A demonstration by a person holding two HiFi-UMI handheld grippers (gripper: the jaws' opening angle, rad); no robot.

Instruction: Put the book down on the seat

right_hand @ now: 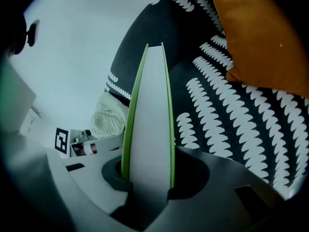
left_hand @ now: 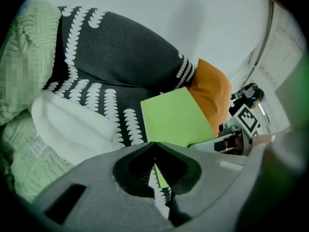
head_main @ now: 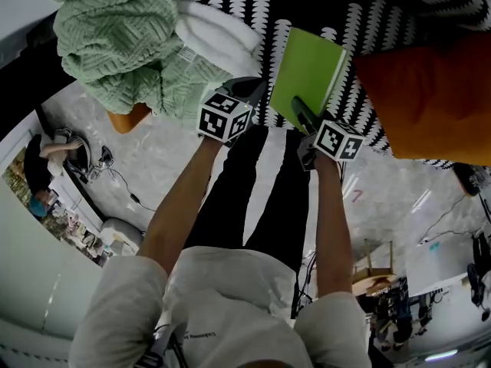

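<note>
The green book (head_main: 308,73) hangs tilted over the black seat with white leaf print (head_main: 376,21). My right gripper (head_main: 305,118) is shut on its near edge. In the right gripper view the book's white page edge (right_hand: 149,120) runs straight up between the jaws, with the seat (right_hand: 217,115) behind it. My left gripper (head_main: 247,92) hovers just left of the book at the seat's front edge, shut with nothing in it. In the left gripper view its tips (left_hand: 154,146) meet, and the book's green cover (left_hand: 174,117) lies ahead to the right.
An orange cushion (head_main: 430,98) fills the seat's right side, close to the book. A light green knitted blanket (head_main: 123,37) and a white pillow (head_main: 219,33) cover the left side. Patterned seat shows between them. Cables lie on the marble floor (head_main: 153,159).
</note>
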